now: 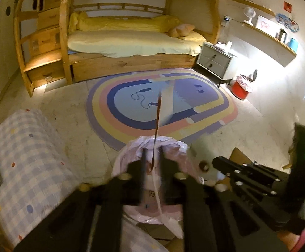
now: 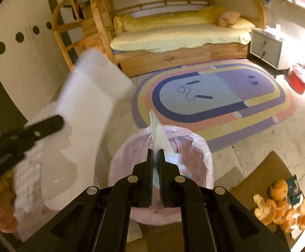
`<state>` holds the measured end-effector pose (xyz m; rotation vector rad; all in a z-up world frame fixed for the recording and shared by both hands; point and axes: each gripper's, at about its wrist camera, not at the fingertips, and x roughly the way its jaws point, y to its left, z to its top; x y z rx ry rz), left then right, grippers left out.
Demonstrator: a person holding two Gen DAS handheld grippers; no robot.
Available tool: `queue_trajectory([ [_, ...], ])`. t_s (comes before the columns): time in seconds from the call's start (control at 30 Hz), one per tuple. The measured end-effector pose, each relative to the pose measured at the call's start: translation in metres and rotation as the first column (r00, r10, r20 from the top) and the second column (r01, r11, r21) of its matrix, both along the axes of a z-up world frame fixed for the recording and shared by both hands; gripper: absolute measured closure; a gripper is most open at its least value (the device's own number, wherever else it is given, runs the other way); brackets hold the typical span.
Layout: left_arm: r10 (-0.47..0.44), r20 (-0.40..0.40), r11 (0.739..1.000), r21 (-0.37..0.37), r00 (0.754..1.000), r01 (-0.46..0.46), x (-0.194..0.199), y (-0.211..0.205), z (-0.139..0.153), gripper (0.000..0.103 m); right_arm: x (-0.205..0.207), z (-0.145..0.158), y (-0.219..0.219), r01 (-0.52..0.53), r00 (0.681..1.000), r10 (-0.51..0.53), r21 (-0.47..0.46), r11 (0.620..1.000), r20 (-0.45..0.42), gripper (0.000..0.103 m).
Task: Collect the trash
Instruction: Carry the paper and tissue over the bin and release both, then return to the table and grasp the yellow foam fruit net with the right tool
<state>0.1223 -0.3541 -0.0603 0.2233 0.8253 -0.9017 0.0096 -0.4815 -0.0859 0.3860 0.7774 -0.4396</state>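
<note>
Two grippers: above a pink-lined bin [image 2: 160, 147].
Left gripper [image 1: 152, 163]: jaws slightly apart around a blurred white sheet [image 1: 167, 103].
Right gripper [image 2: 156, 161]: narrow gap, crumpled wrapper [image 2: 155, 130] between; grip unclear.
Bin base: hidden.

We see a pale floor [image 2: 246, 142] carrying a striped oval rug [image 2: 213, 96], a pink-lined bin [image 2: 131, 151] and a red bin [image 1: 241, 88].
</note>
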Motion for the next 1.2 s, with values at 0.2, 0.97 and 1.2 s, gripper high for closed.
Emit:
queue_trajectory([
  [0.2, 0.115, 0.094, 0.992, 0.038, 0.989, -0.119, -0.003, 0.038, 0.016, 0.058, -0.012, 0.002, 0.001, 0.025, 1.0, -0.025, 0.056, 0.998, 0.004, 0.074],
  [0.97, 0.572, 0.19, 0.817, -0.047, 0.798, -0.574, -0.09, 0.302, 0.095, 0.058, -0.03, 0.11, 0.202, -0.438, 0.88, 0.45, -0.106, 0.893, 0.153, 0.074],
  [1.2, 0.709, 0.219, 0.685, 0.012, 0.67, -0.728, -0.076, 0.354, 0.086, 0.056, 0.015, 0.106, 0.241, -0.604, 0.778, 0.615, -0.119, 0.788, 0.127, 0.074],
])
